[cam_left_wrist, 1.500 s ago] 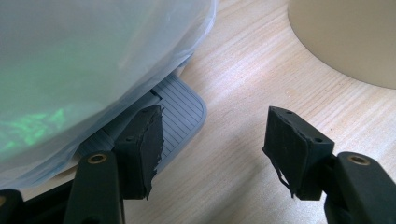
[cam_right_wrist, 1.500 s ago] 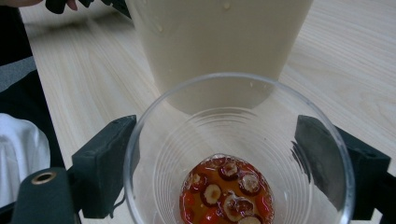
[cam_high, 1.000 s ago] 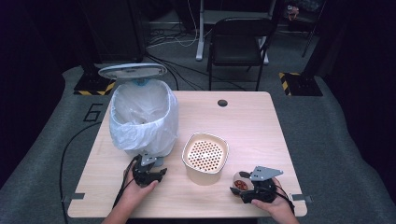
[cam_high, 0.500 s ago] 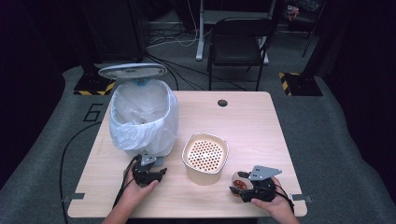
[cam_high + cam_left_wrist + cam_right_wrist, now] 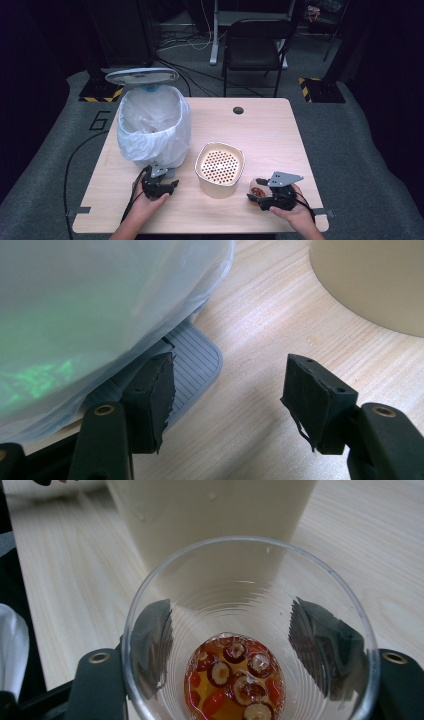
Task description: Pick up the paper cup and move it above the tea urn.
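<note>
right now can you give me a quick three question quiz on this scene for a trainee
1. True or false: the right gripper has its jaws around a clear plastic cup with red fruit pieces and liquid at the bottom.
2. Which thing lies just ahead of the left gripper? A) a chair leg B) the grey pedal at the foot of the bagged bin C) a spoon
3. Fill in: the cream container between the two grippers has a ____ insert at its top.

Key: 1 true. 2 B. 3 perforated.
</note>
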{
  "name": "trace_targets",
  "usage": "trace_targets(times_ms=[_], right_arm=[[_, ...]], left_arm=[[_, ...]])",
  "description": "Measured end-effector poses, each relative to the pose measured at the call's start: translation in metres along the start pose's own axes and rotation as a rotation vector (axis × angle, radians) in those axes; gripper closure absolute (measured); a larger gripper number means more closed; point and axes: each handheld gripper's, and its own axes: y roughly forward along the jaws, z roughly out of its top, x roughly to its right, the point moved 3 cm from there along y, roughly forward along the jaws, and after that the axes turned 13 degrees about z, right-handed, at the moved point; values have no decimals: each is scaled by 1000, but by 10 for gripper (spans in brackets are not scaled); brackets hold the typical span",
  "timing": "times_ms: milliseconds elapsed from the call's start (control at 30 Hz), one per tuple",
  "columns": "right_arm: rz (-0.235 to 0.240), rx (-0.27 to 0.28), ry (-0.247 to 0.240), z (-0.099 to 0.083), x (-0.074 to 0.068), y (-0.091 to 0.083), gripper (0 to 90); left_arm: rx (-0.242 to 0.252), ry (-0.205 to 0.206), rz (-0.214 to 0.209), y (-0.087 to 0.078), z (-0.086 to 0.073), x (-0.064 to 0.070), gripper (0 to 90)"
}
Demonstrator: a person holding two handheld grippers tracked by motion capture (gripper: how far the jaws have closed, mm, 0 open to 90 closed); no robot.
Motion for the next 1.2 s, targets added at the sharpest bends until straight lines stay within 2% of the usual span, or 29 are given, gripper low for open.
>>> trace_targets(times_ms=[167, 200, 467, 633, 767, 933, 1200], right_arm=[[-23, -1, 5, 7, 11, -5, 334], [-30, -1, 21, 9, 14, -6, 334], [-55, -3, 43, 20, 30, -10, 335], [-73, 0, 44, 29, 39, -16, 336], [-93, 1, 45, 36, 44, -19, 336], [-98, 2, 23, 47, 49, -23, 337], [-125, 15, 43, 63, 57, -31, 337]], left_arm=[[-3, -3, -3, 0, 0, 0, 373], [-1, -3, -2, 0, 0, 0, 373], [0, -2, -1, 0, 0, 0, 373], [0, 2, -2, 0, 0, -1, 374], [0, 2, -1, 0, 0, -1, 374], [0, 2, -2, 0, 0, -1, 373], [-5, 6, -3, 0, 0, -1, 373]])
